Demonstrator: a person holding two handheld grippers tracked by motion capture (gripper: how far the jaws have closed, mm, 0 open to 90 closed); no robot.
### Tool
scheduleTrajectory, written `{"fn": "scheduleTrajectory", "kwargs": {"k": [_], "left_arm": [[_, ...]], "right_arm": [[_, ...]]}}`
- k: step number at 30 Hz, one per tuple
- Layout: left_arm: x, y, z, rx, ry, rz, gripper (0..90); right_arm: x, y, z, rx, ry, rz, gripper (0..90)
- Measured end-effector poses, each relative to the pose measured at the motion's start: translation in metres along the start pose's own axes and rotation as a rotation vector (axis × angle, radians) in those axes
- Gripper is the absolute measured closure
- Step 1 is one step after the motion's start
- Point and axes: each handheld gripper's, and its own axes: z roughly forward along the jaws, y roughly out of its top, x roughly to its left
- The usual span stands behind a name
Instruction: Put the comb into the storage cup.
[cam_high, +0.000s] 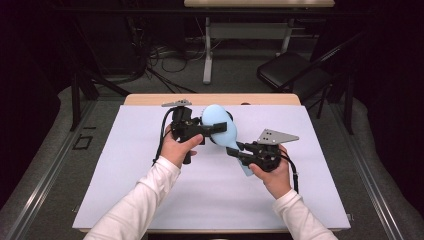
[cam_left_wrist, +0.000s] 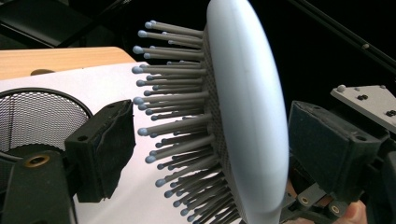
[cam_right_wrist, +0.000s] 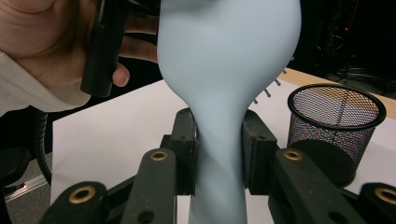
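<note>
Nearest the bottom of the high view, two white-sleeved forearms come in, each hand carrying a gripper. The right gripper (cam_high: 239, 148), just right of centre, has its fingers pinching the narrow neck of the pale blue plastic paddle hairbrush (cam_high: 221, 128) — in the right gripper view the two black pads sit pressed on either side of the handle (cam_right_wrist: 219, 154), so that hold looks solid. The brush is up off the white tabletop (cam_high: 125, 165), handle running down-right and head up toward centre frame.

A bit farther up, the left gripper (cam_high: 216, 126) straddles the brush head. In the left gripper view its fingers are spread: one pad (cam_left_wrist: 105, 149) stands lower left, short of the grey bristle tips (cam_left_wrist: 144, 132), the other (cam_left_wrist: 327, 154) at lower right behind the smooth back, apart from it. So nothing pinched on that side yet.

Looks to me like a hand-over or a two-handed regrip in progress. Next move probably calls for the left fingers to close on the head — bristles will give, so it needs a square squeeze before the right one lets go.

Farthest back, a black wire-mesh pen cup (cam_right_wrist: 334, 126) stands on the tabletop at the right of the right gripper view.
</note>
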Motion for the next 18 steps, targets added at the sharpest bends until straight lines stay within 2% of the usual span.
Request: {"fn": "scheduleTrajectory", "kwargs": {"k": [9, 12, 18], "left_arm": [[0.0005, -0.0009, 0.0006, -0.002, -0.008, -0.011, 19.1], [0.0006, -0.0019, 0.0000, -0.006, 0.005, -0.009, 20.0], [0.0036, -0.0041, -0.0009, -0.007, 0.008, -0.031, 22.5]], "right_arm": [[0.0003, -0.0006, 0.0009, 0.005, 0.001, 0.000, 69.7], [0.0001, -0.0007, 0.0010, 0.006, 0.002, 0.000, 69.7], [0.0004, -0.0013, 0.0016, 0.010, 0.003, -0.002, 69.7]]}}
